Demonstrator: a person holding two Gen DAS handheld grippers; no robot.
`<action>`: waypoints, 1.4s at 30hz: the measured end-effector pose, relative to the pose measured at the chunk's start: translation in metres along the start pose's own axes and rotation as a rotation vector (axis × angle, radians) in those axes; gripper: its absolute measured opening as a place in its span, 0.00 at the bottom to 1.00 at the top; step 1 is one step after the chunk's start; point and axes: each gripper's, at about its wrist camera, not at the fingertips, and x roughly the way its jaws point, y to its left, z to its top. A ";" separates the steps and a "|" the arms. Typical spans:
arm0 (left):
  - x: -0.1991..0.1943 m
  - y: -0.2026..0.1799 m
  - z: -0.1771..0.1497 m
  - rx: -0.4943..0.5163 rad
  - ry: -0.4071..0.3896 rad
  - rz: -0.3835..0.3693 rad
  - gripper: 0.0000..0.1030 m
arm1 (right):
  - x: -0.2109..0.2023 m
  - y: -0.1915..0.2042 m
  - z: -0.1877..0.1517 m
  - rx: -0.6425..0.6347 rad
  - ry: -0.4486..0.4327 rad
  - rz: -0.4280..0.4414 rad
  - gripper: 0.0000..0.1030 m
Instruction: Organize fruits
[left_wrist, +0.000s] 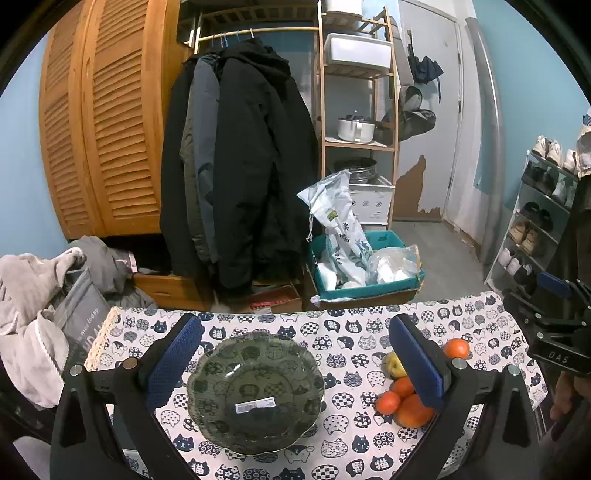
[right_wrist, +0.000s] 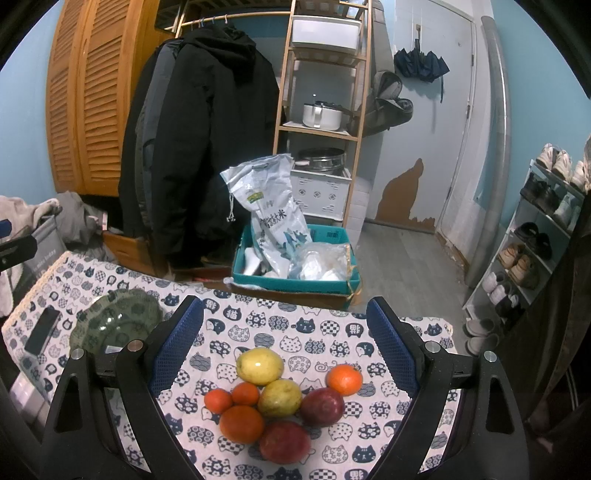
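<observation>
A dark green glass bowl (left_wrist: 255, 391) with a white label stands empty on the cat-print tablecloth (left_wrist: 354, 443). My left gripper (left_wrist: 295, 326) hovers over it, open, one blue pad on each side and nothing between them. To the right of the bowl lies a pile of fruit: several oranges (right_wrist: 242, 424), two yellow fruits (right_wrist: 259, 365) and two red apples (right_wrist: 284, 442). One orange (right_wrist: 344, 379) lies slightly apart on the right. My right gripper (right_wrist: 284, 328) is open above the pile, touching none of it. The bowl (right_wrist: 116, 321) shows at its left.
A dark phone (right_wrist: 42, 330) lies on the cloth left of the bowl. Beyond the table's far edge stand a teal box (right_wrist: 295, 273) with bags, hanging coats (left_wrist: 240, 166), a wooden shelf (left_wrist: 358, 110) and a shoe rack (right_wrist: 535, 240). Laundry (left_wrist: 33, 314) is heaped at the left.
</observation>
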 end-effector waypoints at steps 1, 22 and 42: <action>0.000 0.002 0.000 -0.001 0.000 -0.003 0.99 | 0.000 0.000 0.000 0.000 0.000 0.001 0.86; -0.002 0.001 0.000 -0.002 0.000 -0.006 0.99 | 0.000 0.002 0.002 -0.001 0.002 0.000 0.86; -0.004 -0.002 0.002 0.011 -0.005 -0.013 0.99 | 0.000 0.003 0.002 -0.002 0.003 0.000 0.86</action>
